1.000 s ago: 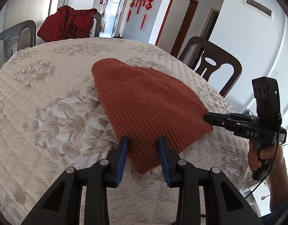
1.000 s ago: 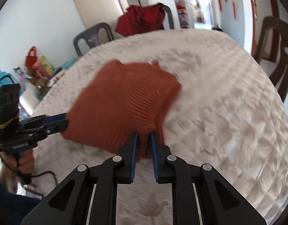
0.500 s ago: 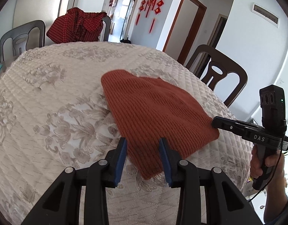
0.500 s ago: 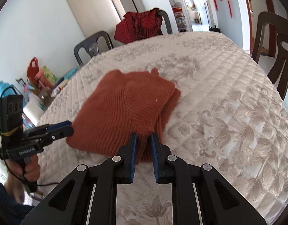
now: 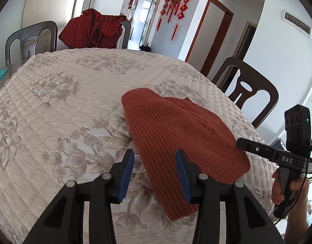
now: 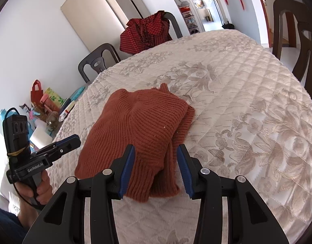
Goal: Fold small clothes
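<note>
While both grippers' jaws open, one rust knit garment (image 5: 182, 134) lies folded on the quilted tablecloth (image 5: 64, 109).
Left wrist: left gripper (image 5: 154, 169) straddles its corner unclamped; two chairs, doorway at 12 o'clock. Right wrist: right gripper (image 6: 154, 166) astride the hem, pads apart.

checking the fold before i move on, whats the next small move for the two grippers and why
Probably draw both grippers back off the knit piece. It lies doubled over on the quilted cover, and the jaws of the right gripper and the left gripper are opening, pads clear of the cloth, though its near edge sits between them. Backing away should leave the fold undisturbed.
</note>
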Tool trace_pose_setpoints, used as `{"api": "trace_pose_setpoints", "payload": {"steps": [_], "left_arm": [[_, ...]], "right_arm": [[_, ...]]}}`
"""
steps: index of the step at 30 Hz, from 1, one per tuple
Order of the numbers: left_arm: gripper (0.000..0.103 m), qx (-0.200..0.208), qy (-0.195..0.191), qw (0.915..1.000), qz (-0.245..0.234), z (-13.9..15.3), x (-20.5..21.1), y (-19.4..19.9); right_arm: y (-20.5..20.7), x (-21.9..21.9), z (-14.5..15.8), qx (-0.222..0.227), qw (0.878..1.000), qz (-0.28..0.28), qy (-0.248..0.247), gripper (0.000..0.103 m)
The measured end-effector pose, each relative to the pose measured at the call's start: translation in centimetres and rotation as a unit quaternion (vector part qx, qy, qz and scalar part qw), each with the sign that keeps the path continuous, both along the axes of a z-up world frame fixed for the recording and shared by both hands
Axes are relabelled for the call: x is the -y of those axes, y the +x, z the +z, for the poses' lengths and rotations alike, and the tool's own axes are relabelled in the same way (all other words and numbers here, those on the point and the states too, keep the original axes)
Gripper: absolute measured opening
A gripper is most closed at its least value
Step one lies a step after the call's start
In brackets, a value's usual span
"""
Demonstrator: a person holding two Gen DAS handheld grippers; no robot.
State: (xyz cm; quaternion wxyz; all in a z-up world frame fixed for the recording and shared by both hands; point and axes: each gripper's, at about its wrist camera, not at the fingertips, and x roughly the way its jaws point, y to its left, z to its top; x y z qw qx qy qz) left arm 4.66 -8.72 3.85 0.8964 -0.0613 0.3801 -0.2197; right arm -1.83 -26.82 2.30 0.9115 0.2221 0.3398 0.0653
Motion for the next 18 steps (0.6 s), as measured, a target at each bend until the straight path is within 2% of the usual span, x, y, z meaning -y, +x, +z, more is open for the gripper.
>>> {"api": "trace_pose_setpoints", "payload": {"steps": [4, 10, 12, 18], "left_arm": [[0.051, -0.012, -0.012, 0.9999, 0.0, -0.7, 0.1, 1.0], [0.062, -0.045, -0.058, 0.9973, -0.009, -2.3, -0.4, 2.7], [0.062, -0.057, -0.076, 0.9954, -0.012, -2.7, -0.7, 3.1], [0.062, -0.075, -0.111, 0.9907, -0.026, -3.4, -0.8, 3.8]], "right_arm": [[1.0, 0.7, -0.8, -0.011, 1.0, 0.002, 0.019, 0.044], [2.5, 2.3, -2.5, -0.028, 0.996, 0.005, 0.079, 0.049], [2.8, 2.8, -2.7, -0.025, 0.995, 0.007, 0.1, 0.049], [3.7, 2.7, -2.7, -0.022, 0.994, 0.021, 0.108, 0.049]]}}
